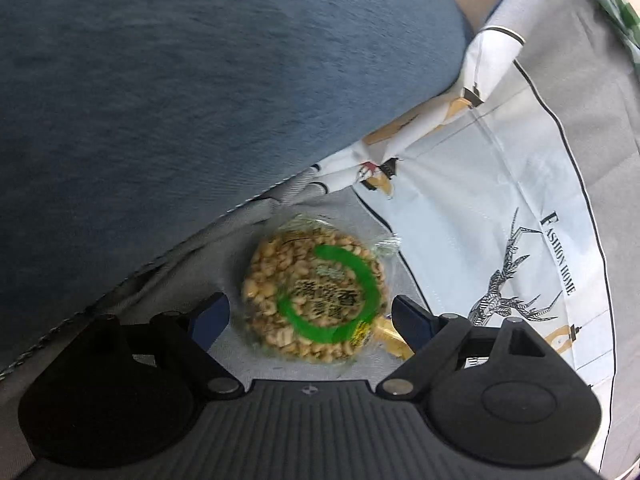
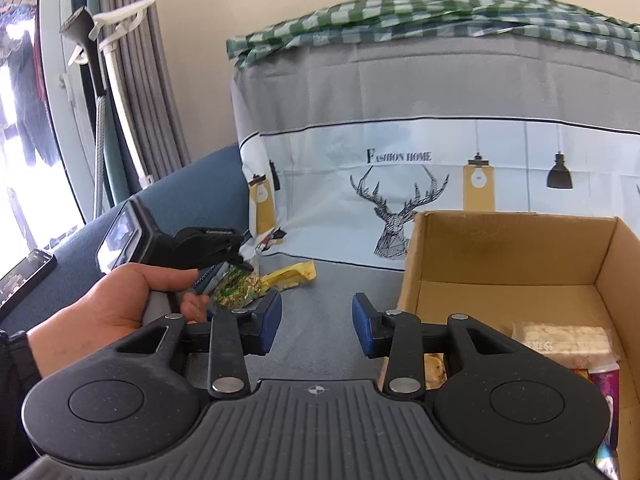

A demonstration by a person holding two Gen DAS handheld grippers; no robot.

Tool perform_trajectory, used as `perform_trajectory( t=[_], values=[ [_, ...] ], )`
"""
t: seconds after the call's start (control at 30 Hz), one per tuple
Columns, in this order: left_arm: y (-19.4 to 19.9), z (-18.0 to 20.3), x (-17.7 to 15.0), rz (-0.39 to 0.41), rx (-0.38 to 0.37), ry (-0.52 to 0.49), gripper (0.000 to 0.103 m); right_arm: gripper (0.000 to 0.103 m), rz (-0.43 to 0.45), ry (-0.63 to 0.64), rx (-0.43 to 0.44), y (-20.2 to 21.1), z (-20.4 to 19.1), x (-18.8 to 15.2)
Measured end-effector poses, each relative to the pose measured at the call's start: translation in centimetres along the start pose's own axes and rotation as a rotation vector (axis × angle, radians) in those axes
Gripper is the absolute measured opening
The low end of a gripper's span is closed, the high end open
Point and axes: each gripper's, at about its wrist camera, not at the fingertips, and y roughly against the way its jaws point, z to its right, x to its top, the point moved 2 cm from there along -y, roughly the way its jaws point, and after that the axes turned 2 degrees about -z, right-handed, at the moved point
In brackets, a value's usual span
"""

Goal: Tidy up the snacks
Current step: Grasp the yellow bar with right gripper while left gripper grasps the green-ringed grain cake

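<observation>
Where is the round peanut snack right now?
The peanut snack lies on the grey cloth between the open left gripper fingers, beside a yellow bar, left of the box.

A home living space is showing here: a blue sofa (image 2: 200,184) is sitting beside a grey curtain (image 2: 132,80) and window, and a "Fashion Home" printed cloth (image 2: 400,160) is draping over furniture under a green checked fabric (image 2: 400,12).
</observation>
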Motion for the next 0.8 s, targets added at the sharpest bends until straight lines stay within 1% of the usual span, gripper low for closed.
perform_trajectory(
  t=[0.07,0.1,0.17,0.3,0.37,0.4,0.47,0.53,0.57,0.63,0.67,0.77,0.8],
  values=[
    [-0.2,0.0,-0.1,0.009,-0.003,-0.022,0.090,0.041,-0.024,-0.014,0.014,-0.9,-0.3,1.0],
    [-0.2,0.0,-0.1,0.018,0.006,-0.029,0.084,0.041,-0.033,-0.029,0.021,-1.5,-0.4,1.7],
    [0.1,-0.1,-0.1,0.025,0.010,-0.028,0.083,0.041,-0.058,-0.065,0.040,-3.3,-0.9,3.3],
    [1.3,-1.2,-0.3,0.032,0.029,0.047,0.083,0.041,-0.121,-0.163,0.062,-8.3,-1.9,6.5],
    [2.1,-1.7,-0.2,0.034,0.019,0.085,0.083,0.042,-0.178,-0.230,0.073,-11.8,-2.1,7.4],
    [2.4,-1.9,-0.2,0.039,0.014,0.101,0.083,0.044,-0.195,-0.256,0.064,-13.4,-2.1,7.6],
    [3.1,-2.5,-0.1,0.039,0.018,0.113,0.083,0.047,-0.266,-0.300,0.048,-17.1,-2.1,7.5],
    [3.3,-2.7,-0.2,0.023,0.020,0.112,0.083,0.049,-0.326,-0.379,0.025,-20.5,-1.6,6.8],
    [3.3,-2.8,-0.2,0.014,0.024,0.109,0.083,0.053,-0.353,-0.423,0.012,-22.1,-1.2,6.3],
    [3.5,-3.0,-0.3,0.002,0.027,0.108,0.083,0.054,-0.407,-0.496,-0.016,-24.9,-0.7,5.2],
    [3.6,-3.2,-0.2,0.003,0.030,0.105,0.083,0.054,-0.417,-0.524,-0.034,-25.8,-0.6,4.7],
    [3.6,-3.3,-0.4,-0.008,0.029,0.099,0.083,0.054,-0.437,-0.550,-0.079,-28.4,-0.2,3.9],
    [3.6,-3.3,-0.4,-0.012,0.031,0.098,0.083,0.054,-0.440,-0.560,-0.075,-28.9,-0.1,3.7]
  ],
)
